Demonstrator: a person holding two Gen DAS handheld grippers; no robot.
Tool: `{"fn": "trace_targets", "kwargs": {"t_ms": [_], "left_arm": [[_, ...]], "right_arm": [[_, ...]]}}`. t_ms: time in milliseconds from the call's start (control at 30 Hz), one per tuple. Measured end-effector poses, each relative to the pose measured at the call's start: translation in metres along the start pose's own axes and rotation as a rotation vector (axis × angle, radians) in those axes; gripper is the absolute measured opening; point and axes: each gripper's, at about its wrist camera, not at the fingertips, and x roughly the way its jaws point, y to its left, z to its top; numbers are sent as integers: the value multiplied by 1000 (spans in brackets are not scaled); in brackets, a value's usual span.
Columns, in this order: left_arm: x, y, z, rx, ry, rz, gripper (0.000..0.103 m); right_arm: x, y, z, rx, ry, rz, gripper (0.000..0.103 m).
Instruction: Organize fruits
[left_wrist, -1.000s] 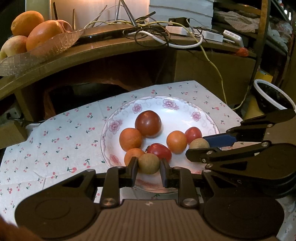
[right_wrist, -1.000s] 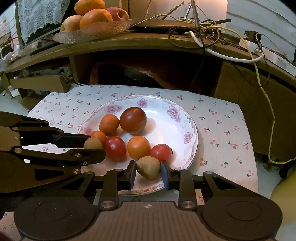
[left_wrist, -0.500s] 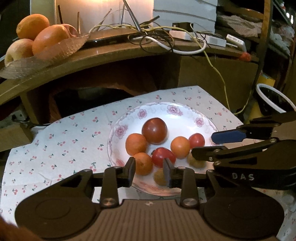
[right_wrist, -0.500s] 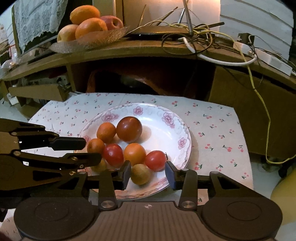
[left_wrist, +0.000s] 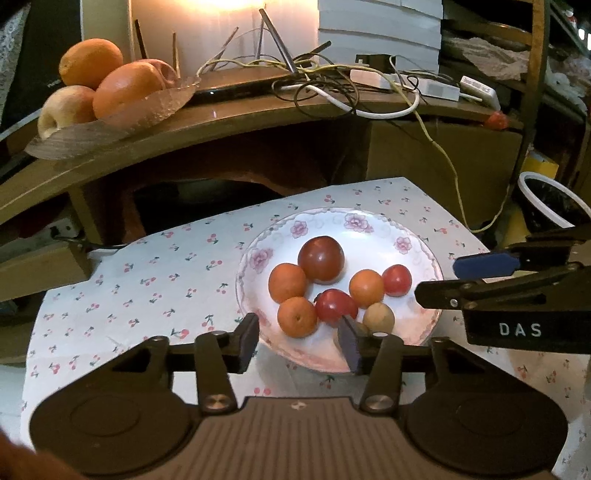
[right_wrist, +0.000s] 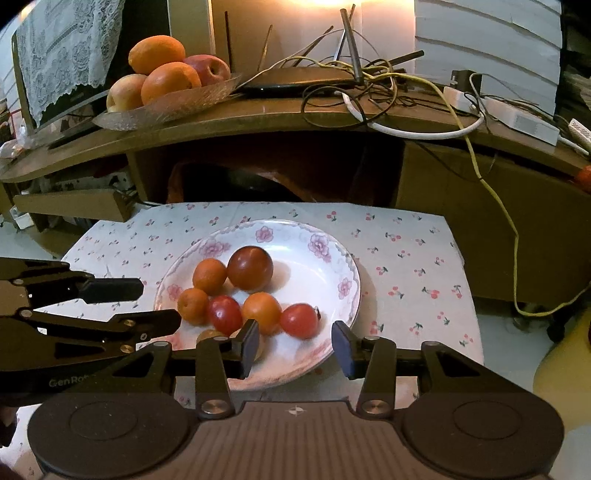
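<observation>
1. A white plate (left_wrist: 421, 251) with pink flowers on its rim sits on a tabletop (left_wrist: 147, 288) covered by a cherry-print cloth; in the left wrist view it lies right of centre, in the right wrist view at centre (right_wrist: 332, 258).
2. On the plate, the large dark-red fruit (left_wrist: 321, 259) sits toward 12 o'clock of the group.
3. One orange fruit (left_wrist: 287, 282) touches it at its 8 o'clock; a second orange fruit (left_wrist: 297, 316) lies at 6 o'clock of that one, near the plate's front rim.
4. A red fruit (left_wrist: 334, 304) lies in the middle of the group; a third orange fruit (left_wrist: 366, 288) and a small red fruit (left_wrist: 397, 280) sit side by side at its 2 o'clock.
5. A tan-brown fruit (left_wrist: 378, 317) rests at 5 o'clock of the group; a second brown one just beside it is mostly hidden behind a finger of the left tool.
6. The left tool (left_wrist: 297, 341) hovers over the plate's front rim, its jaws spread and widening, gripping nothing.
7. The right tool (right_wrist: 295, 349) hangs over the near edge of the plate, jaws parted and widening, with only bare plate between them; the brown fruit (right_wrist: 208, 336) lies just left of its left finger.
8. Behind, at 10 o'clock, a wooden shelf (left_wrist: 229, 122) carries a glass dish (left_wrist: 147, 110) of oranges and apples and a tangle of cables (left_wrist: 351, 92).
</observation>
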Motion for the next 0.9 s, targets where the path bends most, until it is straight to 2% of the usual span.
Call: {"fn": "trace_targets", "kwargs": {"t_ms": [233, 433, 900], "left_arm": [[-24, -5, -10, -43, -16, 16, 64], [-45, -14, -22, -42, -30, 55, 71], [-82, -19, -49, -72, -42, 86, 87]], "right_arm": [[-28, 8, -10, 14, -15, -4, 49], [-51, 18, -23, 3, -40, -23, 54], [-88, 35, -51, 35, -51, -22, 54]]}}
